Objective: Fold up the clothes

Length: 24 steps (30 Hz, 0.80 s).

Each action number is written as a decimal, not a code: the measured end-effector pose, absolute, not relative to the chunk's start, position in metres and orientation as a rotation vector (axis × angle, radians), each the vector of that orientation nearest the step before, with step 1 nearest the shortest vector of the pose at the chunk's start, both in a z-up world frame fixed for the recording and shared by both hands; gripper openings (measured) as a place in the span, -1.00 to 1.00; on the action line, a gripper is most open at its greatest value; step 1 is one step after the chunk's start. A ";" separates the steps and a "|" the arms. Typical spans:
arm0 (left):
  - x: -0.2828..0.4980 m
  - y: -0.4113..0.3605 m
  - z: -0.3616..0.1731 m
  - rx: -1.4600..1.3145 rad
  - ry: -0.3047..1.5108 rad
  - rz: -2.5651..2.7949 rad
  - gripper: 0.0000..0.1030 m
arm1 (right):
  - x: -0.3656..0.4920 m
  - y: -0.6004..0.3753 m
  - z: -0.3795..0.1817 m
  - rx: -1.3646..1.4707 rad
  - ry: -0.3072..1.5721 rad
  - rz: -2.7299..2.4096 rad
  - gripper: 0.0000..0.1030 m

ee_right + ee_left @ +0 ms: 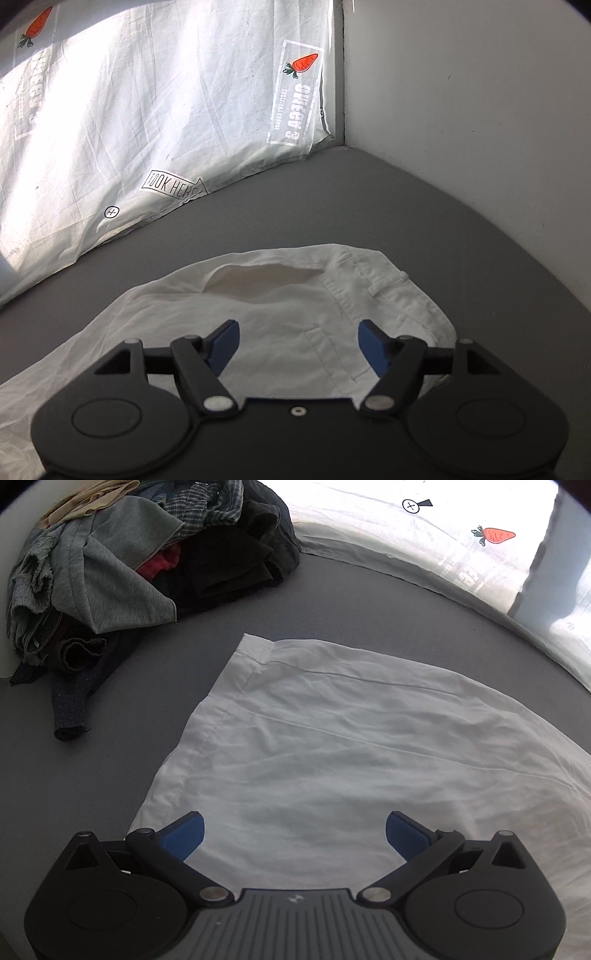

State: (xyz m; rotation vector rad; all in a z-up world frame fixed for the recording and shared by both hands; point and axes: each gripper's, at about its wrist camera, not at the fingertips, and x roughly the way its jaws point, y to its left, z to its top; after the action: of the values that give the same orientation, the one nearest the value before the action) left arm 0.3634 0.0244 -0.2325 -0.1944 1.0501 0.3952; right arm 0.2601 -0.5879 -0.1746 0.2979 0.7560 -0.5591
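Note:
White trousers (pixel 332 746) lie spread flat on the grey surface (pixel 92 782). In the left wrist view their hemmed leg end runs along the left side, and my left gripper (pixel 294 833) hangs open just above the cloth with nothing between its blue pads. The right wrist view shows the waistband end (pixel 332 295), with a belt loop, a pocket seam and the waist opening gaping. My right gripper (pixel 298 345) stands open over that end, its pads apart and clear of the fabric.
A heap of unfolded clothes (pixel 140 565), grey, black, checked and red, sits at the far left. A white sheet with carrot prints (pixel 147 110) hangs along the back edge. A white wall (pixel 480 129) bounds the right side. Bare grey surface (pixel 369 206) lies beyond the trousers.

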 end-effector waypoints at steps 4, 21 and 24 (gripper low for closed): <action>0.390 0.045 -0.238 -0.095 1.050 0.413 0.99 | 0.271 -0.572 -0.173 0.255 0.780 -0.567 0.48; 0.420 0.106 -0.256 -0.276 1.100 0.251 0.43 | 0.302 -0.594 -0.176 0.259 0.768 -0.658 0.48; 0.419 0.115 -0.253 -0.269 1.066 0.319 0.45 | 0.295 -0.619 -0.177 0.312 0.747 -0.731 0.51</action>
State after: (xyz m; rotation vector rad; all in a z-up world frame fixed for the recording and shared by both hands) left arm 0.4192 0.1153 -0.2531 -0.2687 1.0663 0.3194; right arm 0.2945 -0.6188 -0.1772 0.3123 0.7471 -0.7306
